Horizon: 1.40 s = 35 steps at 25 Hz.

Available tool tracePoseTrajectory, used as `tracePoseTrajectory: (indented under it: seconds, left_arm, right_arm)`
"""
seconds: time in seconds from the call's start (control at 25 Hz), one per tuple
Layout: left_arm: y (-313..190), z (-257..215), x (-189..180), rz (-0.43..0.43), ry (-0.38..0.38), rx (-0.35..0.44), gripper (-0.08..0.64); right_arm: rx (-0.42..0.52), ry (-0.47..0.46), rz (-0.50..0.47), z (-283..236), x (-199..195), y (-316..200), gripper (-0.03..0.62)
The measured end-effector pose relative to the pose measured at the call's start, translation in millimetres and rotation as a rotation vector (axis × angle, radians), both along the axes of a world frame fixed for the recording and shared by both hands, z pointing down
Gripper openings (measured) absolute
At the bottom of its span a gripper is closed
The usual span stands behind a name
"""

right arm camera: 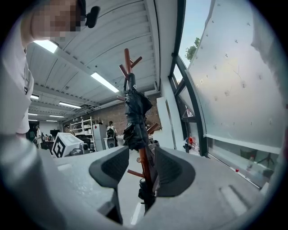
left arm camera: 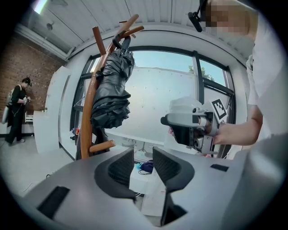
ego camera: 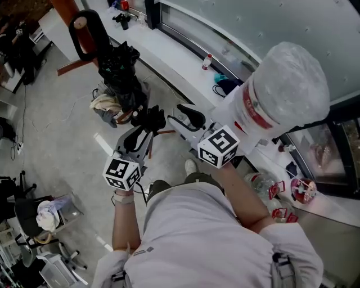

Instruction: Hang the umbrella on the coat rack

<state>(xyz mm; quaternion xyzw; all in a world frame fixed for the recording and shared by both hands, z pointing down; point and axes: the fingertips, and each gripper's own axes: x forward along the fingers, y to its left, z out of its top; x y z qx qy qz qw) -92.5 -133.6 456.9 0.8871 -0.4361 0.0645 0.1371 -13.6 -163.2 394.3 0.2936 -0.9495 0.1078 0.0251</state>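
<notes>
A folded black umbrella (ego camera: 121,70) hangs from the top of the wooden coat rack (ego camera: 66,10), its looped black handle (ego camera: 84,34) over a peg. The left gripper view shows the umbrella (left arm camera: 110,90) bunched against the curved wooden pole (left arm camera: 87,117). It also shows in the right gripper view (right arm camera: 135,117), below the rack's pegs (right arm camera: 128,58). My left gripper (ego camera: 145,125) (left arm camera: 143,167) and right gripper (ego camera: 188,115) (right arm camera: 141,168) are held side by side, well short of the rack. Each shows a narrow gap between its jaws with nothing in it.
A white window ledge (ego camera: 169,50) carrying a small bottle (ego camera: 207,61) runs along the right. A large white wrapped cylinder with a red band (ego camera: 281,95) stands close on my right. Bags and cloth lie at the rack's foot (ego camera: 107,107). A person (left arm camera: 18,108) stands far off.
</notes>
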Motion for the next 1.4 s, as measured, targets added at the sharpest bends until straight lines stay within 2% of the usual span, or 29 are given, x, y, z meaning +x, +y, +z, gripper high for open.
tracePoseTrajectory:
  seconds: [0.56,0.84,1.16,1.4]
  left_arm:
    - [17,-20,22,0.031,0.034,0.046,0.109]
    - [25,-28,19,0.032,0.028,0.074,0.109]
    - [32,-26,15,0.032,0.011,0.072,0.109]
    - [34,-24,8,0.023,0.010,0.067,0.109]
  right_arm:
    - [-0.003,0.022,-0.012,20,18,40,0.166]
    - [0.001,0.030,-0.044,26,15,56,0.166]
    - [-0.016,0.046,-0.058,34,8,61,0.156]
    - [-0.034,0.024,-0.063,32,2,57,0.156]
